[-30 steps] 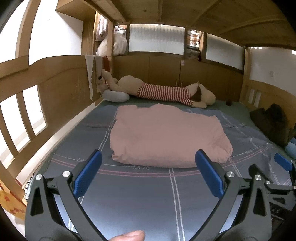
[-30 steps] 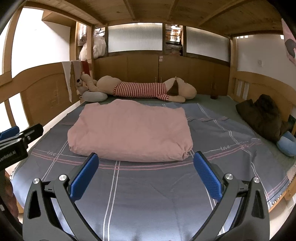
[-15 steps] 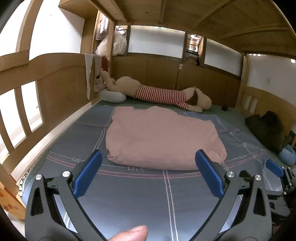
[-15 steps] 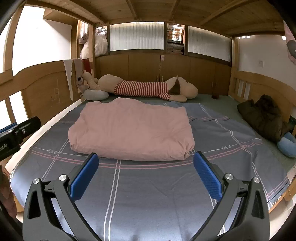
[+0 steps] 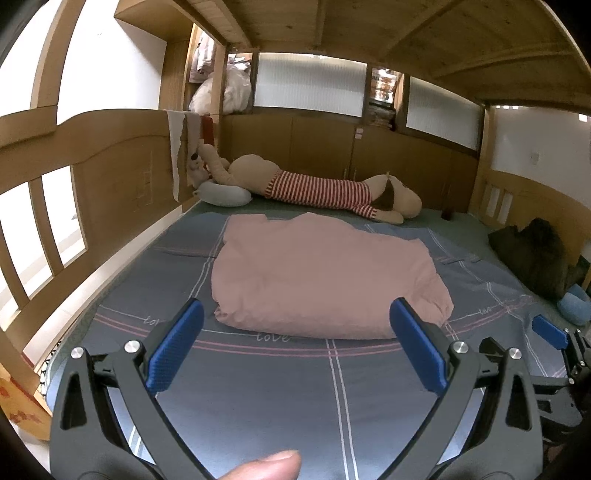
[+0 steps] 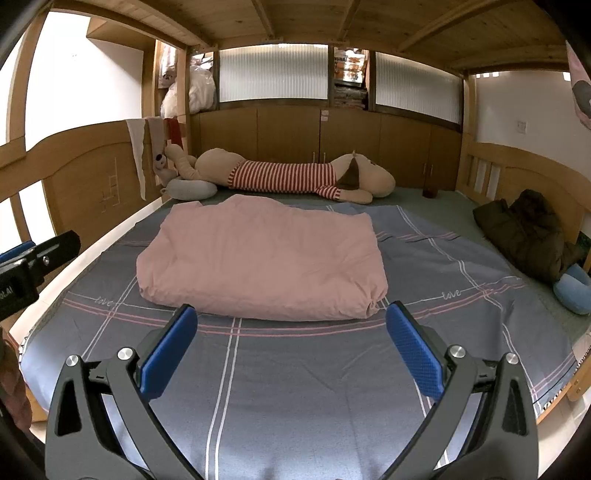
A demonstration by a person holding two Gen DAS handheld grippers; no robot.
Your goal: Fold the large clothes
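I hold my left gripper (image 5: pixel 295 339) and my right gripper (image 6: pixel 291 338) above the near end of the bed, both with their blue pads spread wide and nothing between them. My thumb tip (image 5: pixel 266 467) shows at the bottom edge of the left wrist view.

Everything I place here is relative to the pink duvet (image 6: pixel 262 258), the large piece I am to fold. It lies in a puffy, roughly rectangular bundle on the middle of the grey plaid bedsheet (image 6: pixel 314 369), its near edge just beyond my pads. The sheet has white and pink lines and the word "love" woven in near the duvet's front corners.

Behind the duvet, along the wooden back wall, a long plush dog in a red-striped shirt (image 6: pixel 284 177) lies on its side, with a grey neck pillow (image 6: pixel 190 190) at its left end. To the right of the duvet, well apart, a dark jacket (image 6: pixel 528 232) is heaped against the slatted wooden bed rail (image 6: pixel 487 173), with a blue cushion (image 6: pixel 574 291) just in front of it. To the left stands a wooden side panel (image 5: pixel 122 173) with cloths draped over its top. A wooden slatted ceiling (image 6: pixel 332 22) hangs above.
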